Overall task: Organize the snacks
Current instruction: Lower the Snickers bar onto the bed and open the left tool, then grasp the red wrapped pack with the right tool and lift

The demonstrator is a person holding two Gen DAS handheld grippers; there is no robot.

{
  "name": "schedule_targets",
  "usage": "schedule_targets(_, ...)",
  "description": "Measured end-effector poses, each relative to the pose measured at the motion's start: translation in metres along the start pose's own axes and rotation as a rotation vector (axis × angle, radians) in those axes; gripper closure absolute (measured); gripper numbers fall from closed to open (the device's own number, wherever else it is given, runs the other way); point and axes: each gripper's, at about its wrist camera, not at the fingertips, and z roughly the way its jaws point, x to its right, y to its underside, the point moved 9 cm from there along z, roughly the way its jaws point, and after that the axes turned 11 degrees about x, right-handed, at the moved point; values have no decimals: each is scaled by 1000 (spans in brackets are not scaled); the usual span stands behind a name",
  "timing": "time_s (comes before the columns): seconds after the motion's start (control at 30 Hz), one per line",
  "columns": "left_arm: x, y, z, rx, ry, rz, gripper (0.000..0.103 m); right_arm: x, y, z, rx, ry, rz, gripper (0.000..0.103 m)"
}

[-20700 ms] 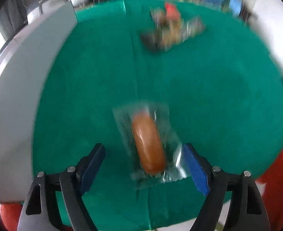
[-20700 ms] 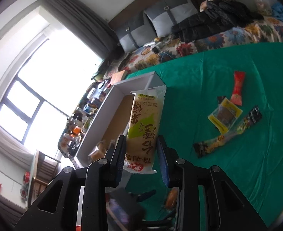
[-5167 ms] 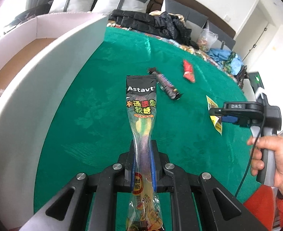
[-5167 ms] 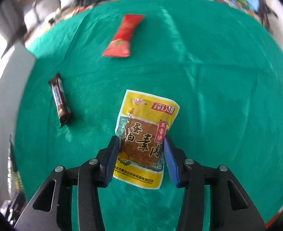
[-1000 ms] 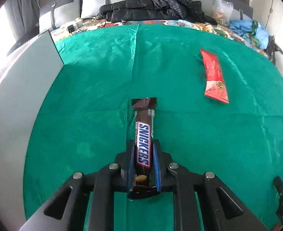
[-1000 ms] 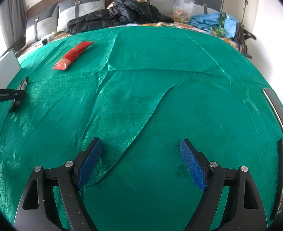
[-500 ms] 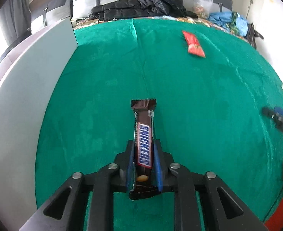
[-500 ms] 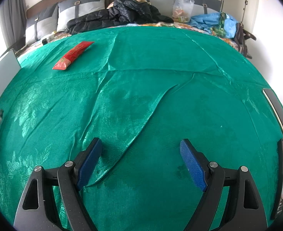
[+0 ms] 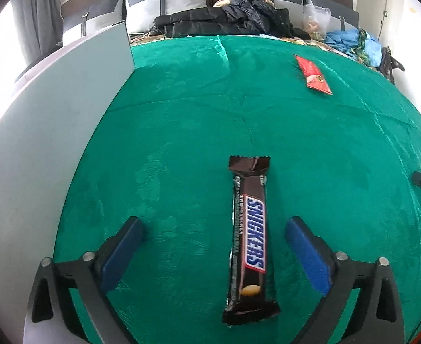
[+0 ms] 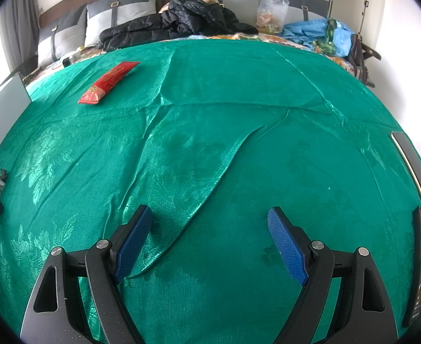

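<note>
Two snacks can be seen out on the green cloth [image 9: 182, 109], so the tidying does not look finished. One is the Snickers bar [image 9: 250, 246]. The other is the red snack packet [image 9: 313, 75], far off toward the right. A white box wall [image 9: 53, 143] runs along the left side. It is probably where the snacks should go, but the inside of it cannot be seen.

The left gripper [image 9: 214, 253] has its jaws spread wide. The Snickers bar lies flat on the cloth between them, closer to the right jaw, and neither jaw touches it. So the bar still needs picking up and putting away.

The bar is long and thin, in a shiny dark brown wrapper with blue and white letters. Its far end is crimped flat and its near end flares out a little. It points straight away from the gripper.

The right gripper [image 10: 210, 246] is also wide open and holds nothing. It sits low over a wrinkled part of the cloth. From there the red snack packet [image 10: 108, 82] lies far off to the left.
</note>
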Motion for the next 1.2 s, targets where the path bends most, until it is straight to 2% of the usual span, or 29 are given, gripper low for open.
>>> schedule_targets(0.47,-1,0,2,19,-2,-14,0,0,0,0,-5,-4,8,17)
schedule_targets(0.57,-1,0,1,19,-3,-14,0,-2,-3,3,-32,-13,0,16)
schedule_targets(0.63,-1,0,1,19,-4,-14,0,-11,-13,12,-92,-32,10,16)
schedule_targets(0.77,-1,0,1,19,-4,-13,0,-57,-69,34,-81,-130,55,17)
schedule_targets(0.87,-1,0,1,19,-4,-13,0,-103,-109,72,-124,-187,59,17)
schedule_targets(0.97,-1,0,1,19,-4,-13,0,-130,-127,103,-145,-165,13,17)
schedule_targets(1.1,-1,0,1,19,-3,-13,0,-150,-131,138,-202,-120,-25,19)
schedule_targets(1.2,-1,0,1,19,-4,-13,0,-152,-136,146,-177,-104,4,22)
